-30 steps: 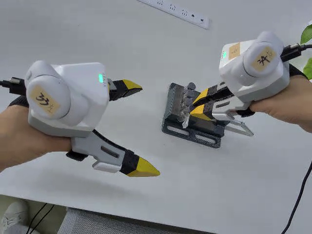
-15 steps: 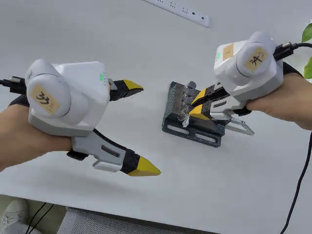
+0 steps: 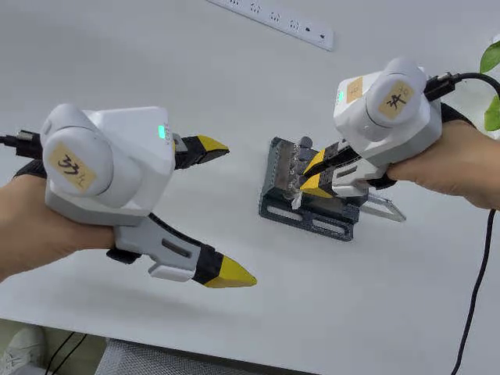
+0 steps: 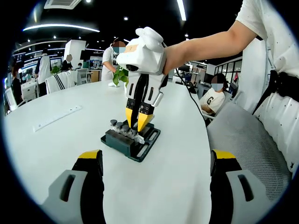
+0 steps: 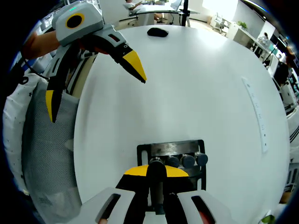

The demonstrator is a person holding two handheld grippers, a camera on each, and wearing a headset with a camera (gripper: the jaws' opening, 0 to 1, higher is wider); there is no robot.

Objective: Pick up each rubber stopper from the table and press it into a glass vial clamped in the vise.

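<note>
A dark vise [image 3: 308, 219] on the white table clamps a row of glass vials. Grey rubber stoppers [image 5: 188, 161] sit in three of them. My right gripper [image 3: 310, 176] reaches down onto the near end of the row, its jaws shut on a dark stopper [image 5: 156, 164] at the top of the end vial [image 3: 297, 197]. From the left gripper view, the right gripper [image 4: 138, 122] stands upright over the vise [image 4: 140, 149]. My left gripper [image 3: 223, 208] hovers open and holds nothing, well left of the vise, and shows again in the right gripper view [image 5: 93, 91].
A white power strip [image 3: 273, 16] lies at the table's far edge. A green plant leaf [image 3: 492, 56] and a black cable [image 3: 476, 305] are at the right. A black object [image 5: 158, 31] lies far across the table. People stand in the background.
My right gripper has shifted slightly left and down onto the near end of the vial row. The left gripper has stayed open in about the same place.
</note>
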